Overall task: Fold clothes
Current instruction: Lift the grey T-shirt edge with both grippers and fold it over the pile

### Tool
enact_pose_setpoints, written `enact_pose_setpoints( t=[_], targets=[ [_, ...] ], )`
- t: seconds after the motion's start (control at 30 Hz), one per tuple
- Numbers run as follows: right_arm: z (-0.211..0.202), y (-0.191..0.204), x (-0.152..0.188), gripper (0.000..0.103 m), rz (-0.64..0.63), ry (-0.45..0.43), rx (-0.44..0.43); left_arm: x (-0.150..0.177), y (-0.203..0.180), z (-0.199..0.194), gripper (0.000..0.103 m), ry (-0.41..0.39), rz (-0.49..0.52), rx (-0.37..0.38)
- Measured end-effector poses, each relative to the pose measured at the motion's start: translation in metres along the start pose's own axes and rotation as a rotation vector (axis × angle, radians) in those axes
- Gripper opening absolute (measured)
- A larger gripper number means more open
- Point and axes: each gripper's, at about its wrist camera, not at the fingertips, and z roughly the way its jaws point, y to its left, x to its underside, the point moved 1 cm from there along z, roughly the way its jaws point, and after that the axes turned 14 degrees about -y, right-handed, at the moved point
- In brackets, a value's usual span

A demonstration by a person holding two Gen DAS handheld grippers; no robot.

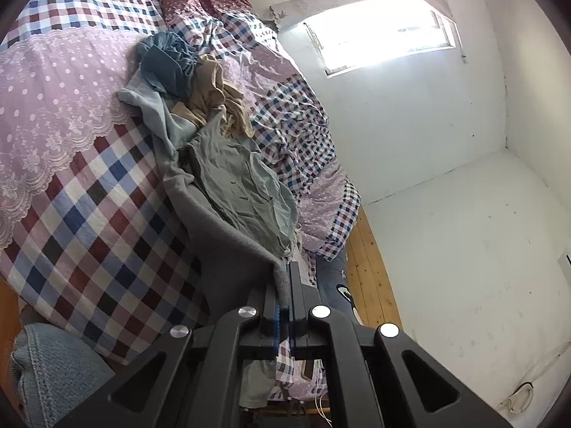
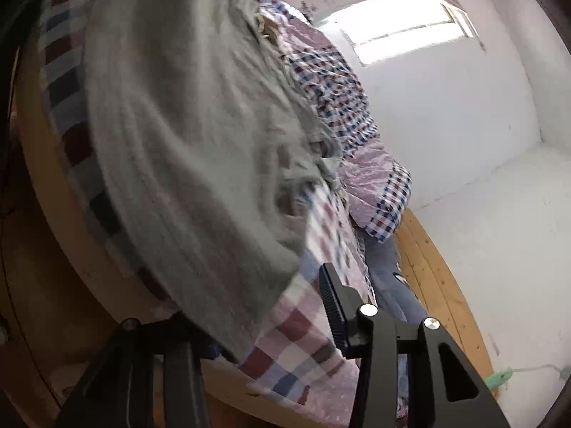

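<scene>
**Left claw pinching grey garment at bed edge; right claw spread beneath it**

The left claw (image 1: 285, 285) is sitting with its jaws pressed together on a corner of the grey garment (image 1: 228, 249), the fabric edge passing between the blue pads. From that pinched corner the grey garment is running away across the bed (image 1: 89, 207), over the checked bedcover, toward a heap of other clothes.

That heap is lying near the middle of the bed: a green-grey shirt (image 1: 242, 182) resting against the grey garment, a tan garment (image 1: 214, 96) beyond it, and a blue garment (image 1: 171, 64) bunched at the far end. A pale blue piece (image 1: 150, 107) is lying beside them. A crumpled checked quilt (image 1: 296, 121) is lying along the side of the bed nearer the wall.

The right claw (image 2: 249, 306) is standing with its jaws spread. One finger (image 2: 335, 306) is showing clear above the bedcover; the other is lying hidden under the grey cloth, which is draping over that side. Whether the pads are touching the fabric cannot be told; this view is blurred.

A wooden floor (image 1: 367, 271) is showing past the bed, with a window (image 1: 378, 32) in the white wall.
</scene>
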Motion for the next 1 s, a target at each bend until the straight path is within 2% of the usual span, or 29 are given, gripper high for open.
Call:
enact_pose_setpoints(
  t=[0.23, 0.5, 0.67, 0.73, 0.77, 0.83, 0.87, 1.0],
  targets=[
    [-0.018, -0.035, -0.002, 0.047, 0.102, -0.04, 0.064, -0.002, 0.009, 0.0, 0.001, 0.0, 0.006, -0.025],
    [-0.025, -0.002, -0.007, 0.047, -0.031, -0.138, -0.039, 0.005, 0.015, 0.009, 0.001, 0.023, 0.003, -0.054],
    [-0.035, 0.007, -0.009, 0.045, -0.089, -0.196, -0.059, 0.006, 0.013, 0.013, 0.001, 0.031, 0.011, -0.052],
    [-0.039, 0.01, -0.009, 0.041, -0.108, -0.21, -0.072, 0.005, 0.014, 0.015, 0.001, 0.031, 0.011, -0.056],
    [-0.039, 0.012, -0.009, 0.033, -0.116, -0.209, -0.087, 0.005, 0.015, 0.015, 0.001, 0.031, 0.01, -0.058],
    [-0.037, 0.017, -0.009, 0.028, -0.13, -0.204, -0.114, 0.004, 0.017, 0.015, 0.001, 0.031, 0.007, -0.062],
    [-0.037, 0.017, -0.008, 0.023, -0.129, -0.191, -0.123, 0.004, 0.018, 0.015, 0.001, 0.03, 0.006, -0.063],
    [-0.027, 0.014, -0.006, 0.014, -0.108, -0.142, -0.132, 0.003, 0.019, 0.016, 0.001, 0.028, 0.004, -0.066]
  ],
)
